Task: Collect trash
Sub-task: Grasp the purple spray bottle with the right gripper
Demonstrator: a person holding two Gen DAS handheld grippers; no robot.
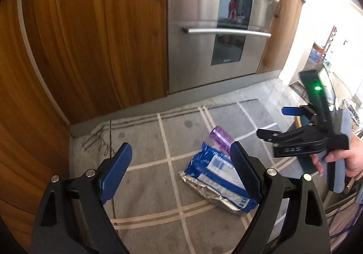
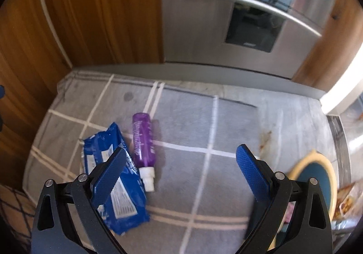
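One blue foil wrapper (image 2: 118, 176) lies crumpled on the grey rug (image 2: 204, 122), touching one purple bottle (image 2: 143, 140) on its side; the wrapper looks light, soft and slippery, best pinched at a raised fold, the bottle stiff, best gripped mid-body. Left gripper (image 1: 179, 167) and right gripper (image 2: 181, 172) hover, jaws apart, empty

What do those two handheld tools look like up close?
Each tool is matte black, with two angled arms joined by silver pivot pins and tipped with ribbed blue pads. That goes for the left tool and the right tool. Seen from the left, the right one has a black grip, white lettering and a green light.
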